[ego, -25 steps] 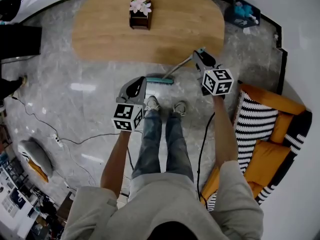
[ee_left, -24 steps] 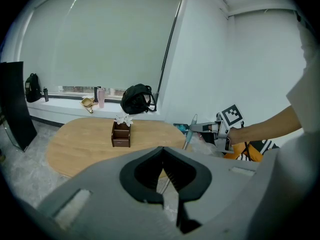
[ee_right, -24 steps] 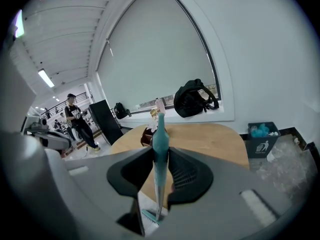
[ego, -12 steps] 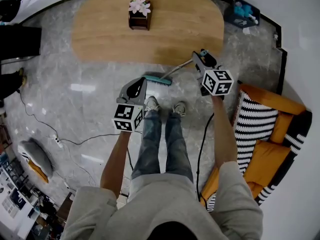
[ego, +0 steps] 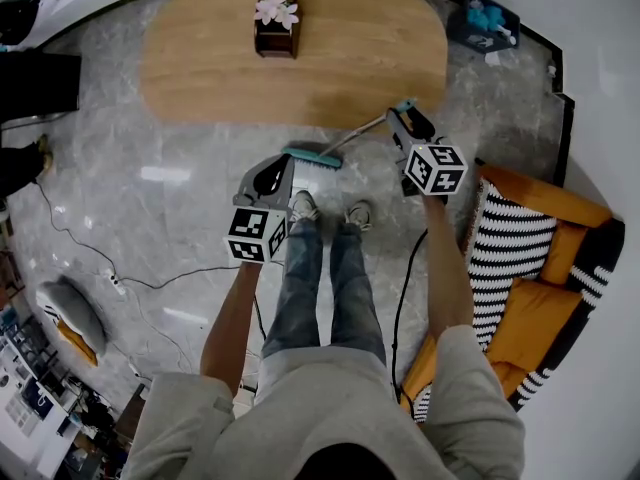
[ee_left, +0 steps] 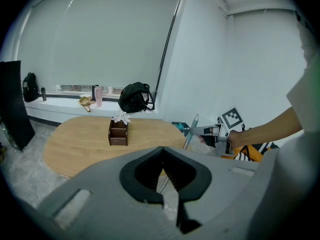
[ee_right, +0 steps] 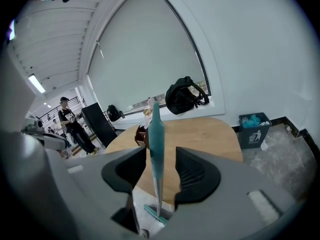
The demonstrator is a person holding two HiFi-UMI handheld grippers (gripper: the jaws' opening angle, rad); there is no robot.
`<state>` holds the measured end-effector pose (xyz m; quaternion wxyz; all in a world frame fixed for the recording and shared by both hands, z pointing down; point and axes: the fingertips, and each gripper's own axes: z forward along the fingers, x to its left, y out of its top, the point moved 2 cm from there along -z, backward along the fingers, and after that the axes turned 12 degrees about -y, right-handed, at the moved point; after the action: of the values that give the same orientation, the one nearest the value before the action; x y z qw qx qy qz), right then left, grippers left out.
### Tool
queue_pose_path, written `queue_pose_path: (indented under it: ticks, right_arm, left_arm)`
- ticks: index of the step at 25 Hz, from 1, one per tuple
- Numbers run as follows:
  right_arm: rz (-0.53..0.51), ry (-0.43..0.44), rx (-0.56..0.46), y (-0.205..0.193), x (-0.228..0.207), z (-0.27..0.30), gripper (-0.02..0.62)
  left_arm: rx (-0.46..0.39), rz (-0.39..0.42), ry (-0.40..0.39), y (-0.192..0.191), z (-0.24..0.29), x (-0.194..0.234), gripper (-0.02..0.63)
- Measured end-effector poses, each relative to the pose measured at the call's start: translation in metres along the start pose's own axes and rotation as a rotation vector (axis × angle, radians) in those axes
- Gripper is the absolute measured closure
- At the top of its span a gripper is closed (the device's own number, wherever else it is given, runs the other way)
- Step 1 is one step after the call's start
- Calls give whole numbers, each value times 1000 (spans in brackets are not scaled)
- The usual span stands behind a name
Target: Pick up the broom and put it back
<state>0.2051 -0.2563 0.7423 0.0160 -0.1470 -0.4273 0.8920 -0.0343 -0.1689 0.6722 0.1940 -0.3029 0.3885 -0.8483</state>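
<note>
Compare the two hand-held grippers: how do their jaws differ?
Left hand-held gripper: jaws together, nothing between them. Right hand-held gripper: jaws apart, having just been opening, with the broom standing between them, not clamped. The left hangs over the floor by the shoes; the right reaches nearer the table. Both carry a marker cube.

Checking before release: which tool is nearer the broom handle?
Right. The right tool has the broom handle between its jaws, which have just been opening, pads off it. The left tool hangs apart, by the brush head.
</note>
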Motion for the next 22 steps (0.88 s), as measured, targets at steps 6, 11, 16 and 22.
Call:
queue_pose_path:
  ticks: [6,11,16,22]
  right_arm:
    - [-9,-49,-18,-4,-3,-23,413]
    - [-28,-130,-73,6,-8,-61,467]
    - [-40,-203,-143,21,-5,-105,537]
    - [-40,-262,-200,39,1,-156,595]
  left_arm:
    - [-16,12,-2,10,-3,-2,603]
    - [-44,37,-6,31,-9,-8,603]
    - [-79,66,-9,55,-20,-16,603]
    - [-113,90,-7,79,-41,-29,603]
